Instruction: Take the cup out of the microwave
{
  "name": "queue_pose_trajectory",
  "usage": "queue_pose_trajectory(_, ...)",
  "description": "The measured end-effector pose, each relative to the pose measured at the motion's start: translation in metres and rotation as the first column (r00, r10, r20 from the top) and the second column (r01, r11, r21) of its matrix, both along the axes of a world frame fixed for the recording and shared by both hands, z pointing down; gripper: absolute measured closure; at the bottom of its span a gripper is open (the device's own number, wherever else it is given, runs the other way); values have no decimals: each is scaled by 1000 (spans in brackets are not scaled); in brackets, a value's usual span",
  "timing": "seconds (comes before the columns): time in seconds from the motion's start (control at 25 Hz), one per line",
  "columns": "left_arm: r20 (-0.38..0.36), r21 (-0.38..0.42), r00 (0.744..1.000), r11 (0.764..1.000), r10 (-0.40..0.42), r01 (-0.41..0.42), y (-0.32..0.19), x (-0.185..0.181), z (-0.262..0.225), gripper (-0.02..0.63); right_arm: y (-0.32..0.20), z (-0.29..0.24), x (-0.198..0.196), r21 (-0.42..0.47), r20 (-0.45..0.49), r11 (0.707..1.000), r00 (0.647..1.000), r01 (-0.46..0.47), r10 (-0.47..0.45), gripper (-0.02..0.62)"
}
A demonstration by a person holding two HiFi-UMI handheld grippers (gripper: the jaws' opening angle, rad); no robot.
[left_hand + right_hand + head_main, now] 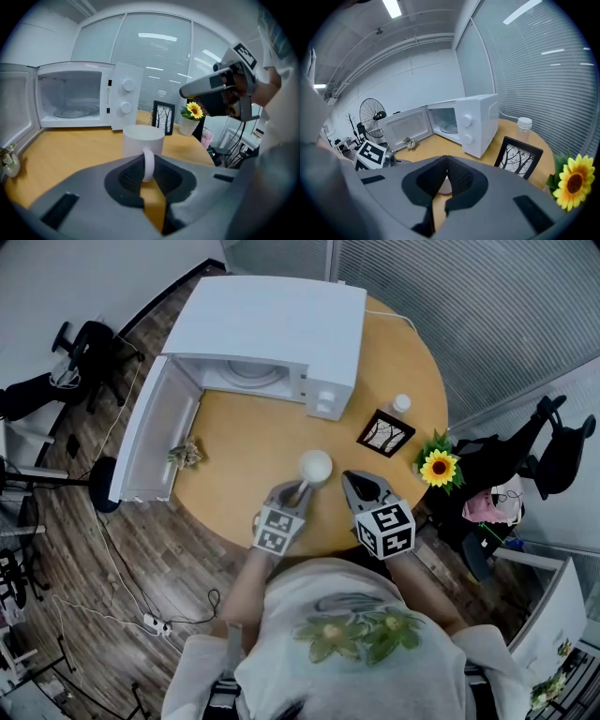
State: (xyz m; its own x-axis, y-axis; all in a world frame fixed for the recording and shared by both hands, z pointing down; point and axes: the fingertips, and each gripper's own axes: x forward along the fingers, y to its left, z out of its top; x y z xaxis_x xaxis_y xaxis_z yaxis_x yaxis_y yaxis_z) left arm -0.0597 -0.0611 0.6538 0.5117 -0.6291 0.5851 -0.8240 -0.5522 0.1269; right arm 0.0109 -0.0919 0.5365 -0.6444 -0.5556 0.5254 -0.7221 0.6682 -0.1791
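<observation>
- Left gripper: jaws clamped on the cup handle.
- Cup: upright, outside the microwave, above the near part of the table.
- Microwave door: open.
- Right gripper: jaws together, empty, just beside the cup.

a picture frame, sunflower and bottle stand on the table.

White cup and microwave, yellow sunflower, black-framed tree-patterned picture, tan table.
</observation>
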Motion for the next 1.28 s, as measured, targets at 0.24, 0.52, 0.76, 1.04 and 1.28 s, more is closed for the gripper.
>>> queue_pose_trajectory(0.24, 18, 5, 1000, 1000, -10, 9, 3, 0, 4, 554, 3, 2, 3, -1, -3, 1000, 1000, -1, 1, 578)
queue_pose_trajectory(0.52, 33, 4, 999, 1000, -13, 13, 7, 0, 8, 554, 7, 3, 4, -3, -4, 1000, 1000, 6, -6, 578)
queue_pose_trajectory(0.76, 63, -11, 998, 1000, -8, 9, 10, 0, 14, 554, 8, 4, 6, -4, -5, 1000, 1000, 9, -9, 578)
queue_pose_trajectory(1.04, 45, -42, 999, 999, -1, 3, 14, 5, 15, 535, 11, 4, 7, -6, -3, 1000, 1000, 10, -10, 578)
queue_pose_trajectory(1.28, 60, -55, 998, 998, 0, 3, 16, 10, 16, 472, 14, 6, 9, -8, -1, 1000, 1000, 11, -11, 578)
